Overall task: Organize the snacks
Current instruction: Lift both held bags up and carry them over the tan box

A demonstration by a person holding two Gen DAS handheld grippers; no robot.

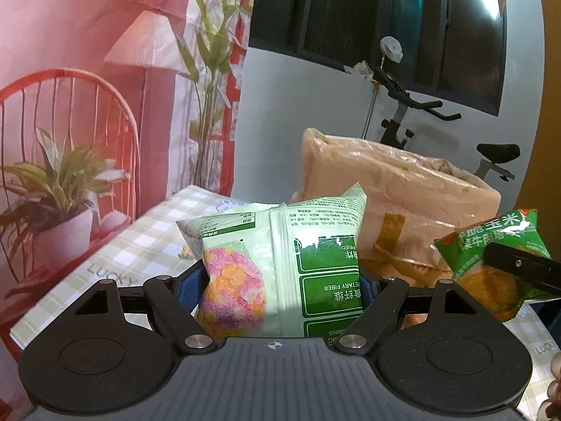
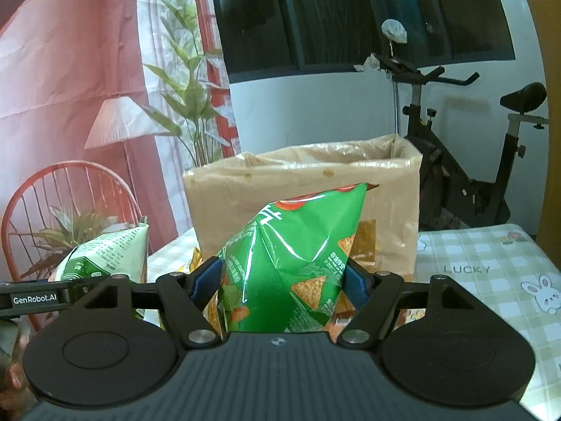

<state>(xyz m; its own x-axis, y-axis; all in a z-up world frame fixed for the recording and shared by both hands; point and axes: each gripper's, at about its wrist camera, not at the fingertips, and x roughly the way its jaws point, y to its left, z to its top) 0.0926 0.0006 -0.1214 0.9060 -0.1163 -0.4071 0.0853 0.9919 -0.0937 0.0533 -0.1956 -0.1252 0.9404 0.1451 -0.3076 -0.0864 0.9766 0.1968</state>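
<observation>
Two snack bags, both held up over the checked tablecloth (image 2: 491, 256): pale green bag (image 1: 280, 263) clamped in left gripper (image 1: 280, 284), bright green chip bag (image 2: 291, 266) clamped in right gripper (image 2: 284, 277). One plastic-wrapped cardboard box (image 2: 305, 196) stands open-topped just behind them.

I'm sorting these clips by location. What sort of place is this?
Probably a room in a home, set up for recording. An exercise bike stands by a dark window, a printed backdrop hangs on the left, and a checked tablecloth covers the table.
</observation>
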